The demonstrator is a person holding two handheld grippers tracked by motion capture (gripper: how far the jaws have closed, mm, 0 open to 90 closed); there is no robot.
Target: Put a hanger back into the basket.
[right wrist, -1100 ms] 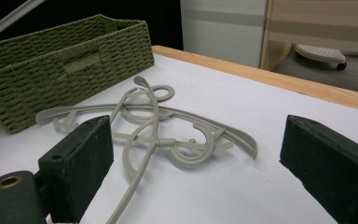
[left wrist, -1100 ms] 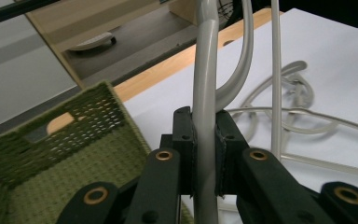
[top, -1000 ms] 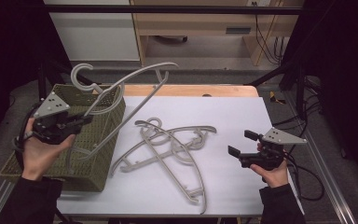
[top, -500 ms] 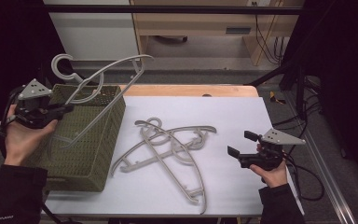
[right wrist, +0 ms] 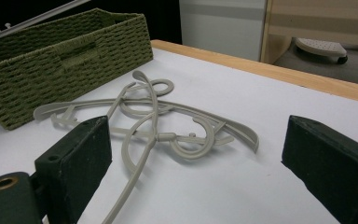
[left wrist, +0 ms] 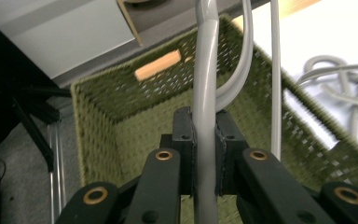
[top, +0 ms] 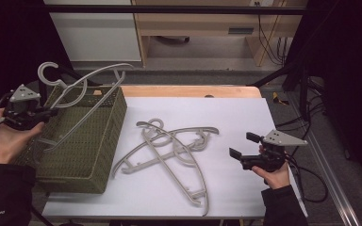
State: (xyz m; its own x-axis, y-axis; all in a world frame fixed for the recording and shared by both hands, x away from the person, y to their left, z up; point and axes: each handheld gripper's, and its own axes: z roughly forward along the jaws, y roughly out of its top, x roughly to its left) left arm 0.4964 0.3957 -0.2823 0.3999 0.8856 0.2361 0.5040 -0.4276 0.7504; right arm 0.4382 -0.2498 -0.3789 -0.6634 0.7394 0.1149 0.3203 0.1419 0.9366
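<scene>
My left gripper (top: 45, 113) is shut on a grey plastic hanger (top: 82, 87), which it holds tilted above the green woven basket (top: 104, 136) at the table's left. In the left gripper view the hanger's bar (left wrist: 205, 102) runs up between the closed jaws, with the basket (left wrist: 102, 135) below. Two more grey hangers (top: 169, 146) lie crossed on the white tabletop at the centre. My right gripper (top: 244, 146) rests near the table's right side, open, pointing toward them. The right gripper view shows those hangers (right wrist: 158, 116) lying ahead of its spread jaws.
The white table surface (top: 226, 113) has a wooden strip (top: 188, 90) along its far edge. Beyond it stand a white cabinet (top: 94, 28) and a wooden shelf (top: 207, 23). Cables (top: 311, 174) trail off the right side.
My left gripper has carried the hanger slightly rightward and lower, over the basket. The right gripper has stayed still.
</scene>
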